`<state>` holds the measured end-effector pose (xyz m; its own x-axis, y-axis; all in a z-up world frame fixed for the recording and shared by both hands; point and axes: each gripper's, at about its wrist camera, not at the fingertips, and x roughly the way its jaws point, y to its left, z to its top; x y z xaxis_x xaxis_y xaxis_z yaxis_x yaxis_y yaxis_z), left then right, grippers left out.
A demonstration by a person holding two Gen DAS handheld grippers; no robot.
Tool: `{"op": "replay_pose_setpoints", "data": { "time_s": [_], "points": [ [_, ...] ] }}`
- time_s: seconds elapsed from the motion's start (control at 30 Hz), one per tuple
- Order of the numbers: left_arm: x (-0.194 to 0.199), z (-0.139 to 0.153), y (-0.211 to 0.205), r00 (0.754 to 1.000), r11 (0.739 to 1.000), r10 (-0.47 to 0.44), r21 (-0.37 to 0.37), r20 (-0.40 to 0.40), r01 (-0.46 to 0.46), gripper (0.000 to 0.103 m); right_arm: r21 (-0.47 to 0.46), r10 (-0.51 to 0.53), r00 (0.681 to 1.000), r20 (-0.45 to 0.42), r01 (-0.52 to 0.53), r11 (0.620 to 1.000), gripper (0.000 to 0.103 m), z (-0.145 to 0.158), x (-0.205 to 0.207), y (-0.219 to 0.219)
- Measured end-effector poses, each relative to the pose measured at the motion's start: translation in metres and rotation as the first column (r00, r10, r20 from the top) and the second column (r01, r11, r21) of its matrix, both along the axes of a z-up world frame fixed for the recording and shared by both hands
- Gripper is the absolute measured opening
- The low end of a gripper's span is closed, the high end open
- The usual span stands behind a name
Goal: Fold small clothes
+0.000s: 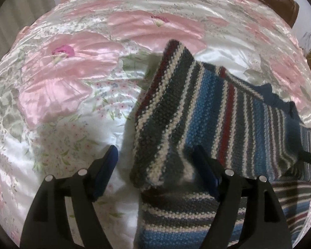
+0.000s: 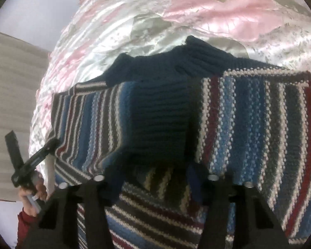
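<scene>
two grippers on one striped knit sweater [image 1: 228,112] here, and it sits right of centre in the left wrist view, spread over a pink floral satin bedspread [image 1: 72,78]. a sleeve [image 1: 168,103] is flipped up and over the body, with its cuff end dropping between the left gripper [image 1: 155,161] fingers. those fingers are spread wide with nothing pinched, cloth only brushing the right-hand one. the right gripper [image 2: 153,176] is also parted, hovering over the navy ribbed collar [image 2: 159,112] in the middle of its frame. there's wool bunched between its fingers but it doesn't look clamped to me.

my read is the step is laying the sleeve across the chest. to do it well i'd get the sleeve lying flat and square to the stripes before letting go fully, since chunky knit holds lumps. satin is slippery, so i'd press down lightly on the body with the right one while smoothing, or the whole thing could skate. at lower left of the right wrist view you can see a hand [image 2: 31,193] holding the other tool.
</scene>
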<state>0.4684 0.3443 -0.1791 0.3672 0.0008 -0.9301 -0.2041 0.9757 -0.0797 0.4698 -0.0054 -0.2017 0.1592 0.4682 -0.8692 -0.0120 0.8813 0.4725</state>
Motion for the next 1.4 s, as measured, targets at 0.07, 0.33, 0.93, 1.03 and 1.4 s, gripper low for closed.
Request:
{"op": "replay_pose_setpoints", "data": {
  "time_s": [0.07, 0.33, 0.93, 1.03, 1.4],
  "points": [
    [-0.002, 0.013, 0.005, 0.999, 1.0, 0.022, 0.002, 0.036, -0.022, 0.077, 0.006, 0.02, 0.999, 0.025, -0.02, 1.0, 0.025, 0.007, 0.0, 0.003],
    [0.006, 0.045, 0.018, 0.99, 0.995, 0.067, 0.065, 0.121, -0.075, 0.081, -0.024, -0.019, 0.979, 0.202, 0.025, 0.999, 0.007, 0.065, -0.008, -0.029],
    [0.016, -0.002, -0.027, 0.998, 0.985, -0.055, 0.166, 0.012, 0.052, 0.081, -0.215, -0.061, 0.994, 0.096, 0.08, 0.973, 0.04, 0.013, -0.022, -0.057],
    [0.016, -0.017, -0.031, 0.998, 0.982, -0.056, 0.179, -0.03, 0.061, 0.081, -0.3, -0.024, 0.996, 0.081, 0.048, 0.953, 0.03, -0.002, -0.026, -0.054],
    [-0.033, 0.012, -0.021, 0.999, 0.995, -0.047, 0.089, -0.013, 0.048, 0.085, -0.301, -0.017, 0.991, 0.134, 0.057, 0.952, 0.05, 0.037, -0.066, -0.057]
  ]
}}
